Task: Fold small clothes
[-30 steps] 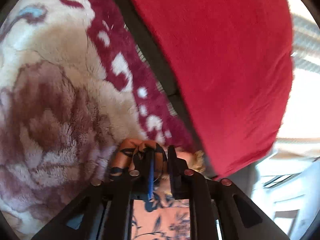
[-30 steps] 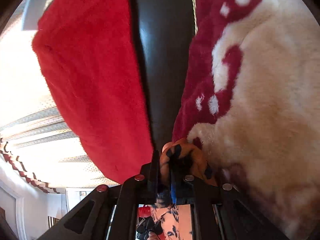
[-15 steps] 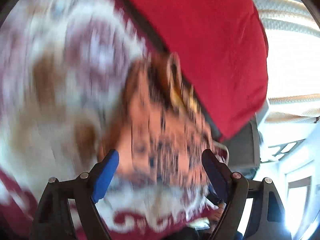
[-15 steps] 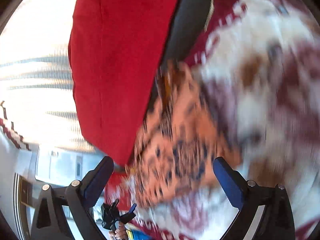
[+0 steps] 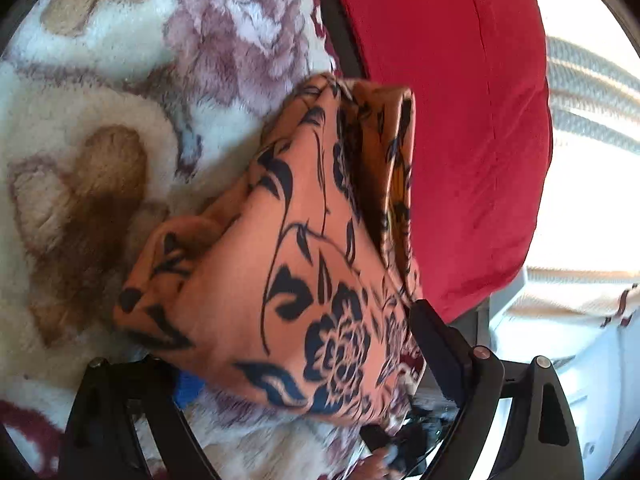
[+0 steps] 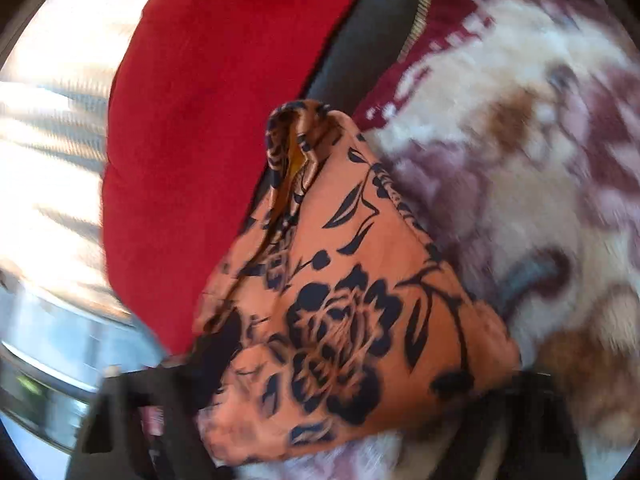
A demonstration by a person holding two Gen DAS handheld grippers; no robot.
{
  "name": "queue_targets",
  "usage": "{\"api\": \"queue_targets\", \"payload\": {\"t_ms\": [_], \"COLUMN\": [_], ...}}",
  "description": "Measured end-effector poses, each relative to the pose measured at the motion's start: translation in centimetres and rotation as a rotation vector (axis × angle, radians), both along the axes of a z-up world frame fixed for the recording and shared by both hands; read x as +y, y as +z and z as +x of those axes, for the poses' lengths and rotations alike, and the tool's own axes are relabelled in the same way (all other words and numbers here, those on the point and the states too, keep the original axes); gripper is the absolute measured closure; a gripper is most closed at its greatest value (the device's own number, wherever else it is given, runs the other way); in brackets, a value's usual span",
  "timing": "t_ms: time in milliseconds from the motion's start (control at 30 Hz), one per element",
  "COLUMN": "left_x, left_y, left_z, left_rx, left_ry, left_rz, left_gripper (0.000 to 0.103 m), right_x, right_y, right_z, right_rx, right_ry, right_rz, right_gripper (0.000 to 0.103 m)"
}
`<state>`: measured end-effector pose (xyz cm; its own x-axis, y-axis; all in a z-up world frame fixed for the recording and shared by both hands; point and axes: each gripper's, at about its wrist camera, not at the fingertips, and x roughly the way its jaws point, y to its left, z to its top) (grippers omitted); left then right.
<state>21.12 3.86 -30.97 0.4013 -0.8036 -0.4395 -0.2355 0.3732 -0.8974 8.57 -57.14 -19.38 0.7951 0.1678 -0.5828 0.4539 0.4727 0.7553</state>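
Left wrist view: orange floral garment lies bunched on the plush floral blanket, filling the centre. Its long axis runs from about 7 o'clock up to 1 o'clock. Left gripper sits at 6 o'clock, jaws spread wide and opening; the near hem lies between and over them, but no pad looks pressed on cloth. The blue pad of the left-hand finger shows just under the hem; the right-hand finger stands clear of the cloth edge.

Red cushion stands from 12 to 3 o'clock, just beyond the garment's far end, with a dark strip of seat between cushion and blanket. Bright curtained window at 3 o'clock.

Right wrist view (blurred): same garment, roughly triangular, apex at 12 o'clock, broad hem at 6. Right gripper at 6 o'clock, jaws apart and closing, hem draped between them; whether a pad touches cloth I cannot tell. Red cushion at 10 o'clock, blanket from 1 to 4.

Judgement: both grippers face the near hem from the same side and look about equally near. The next grasp would take the near corners, the fold carrying away toward the cushion.
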Motion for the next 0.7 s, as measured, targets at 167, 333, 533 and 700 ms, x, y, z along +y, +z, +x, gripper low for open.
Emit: {"api": "queue_targets", "payload": {"t_ms": [167, 333, 533, 700], "left_x": [0.3, -0.4, -0.2, 0.9], "left_y": [-0.3, 2.0, 10.4, 4.8], "left_z": [-0.3, 2.3, 4.9, 1.8], "left_rx": [0.059, 0.097, -0.135, 0.034], "left_ry": [0.067, 0.064, 0.077, 0.014], "left_rz": [0.109, 0.108, 0.148, 0.166], "left_gripper": [0.047, 0.081, 0.082, 0.083], "right_x": [0.3, -1.6, -2.0, -1.1], "right_y": [-0.7, 2.0, 9.8, 5.2], "right_z": [1.1, 1.5, 1.5, -0.3], "right_rx": [-0.005, -0.081, -0.252, -0.089], "right_ry": [0.004, -0.002, -0.049, -0.025], "right_rz": [-0.011, -0.003, -0.116, -0.078], "right_gripper": [0.076, 0.082, 0.083, 0.083]}}
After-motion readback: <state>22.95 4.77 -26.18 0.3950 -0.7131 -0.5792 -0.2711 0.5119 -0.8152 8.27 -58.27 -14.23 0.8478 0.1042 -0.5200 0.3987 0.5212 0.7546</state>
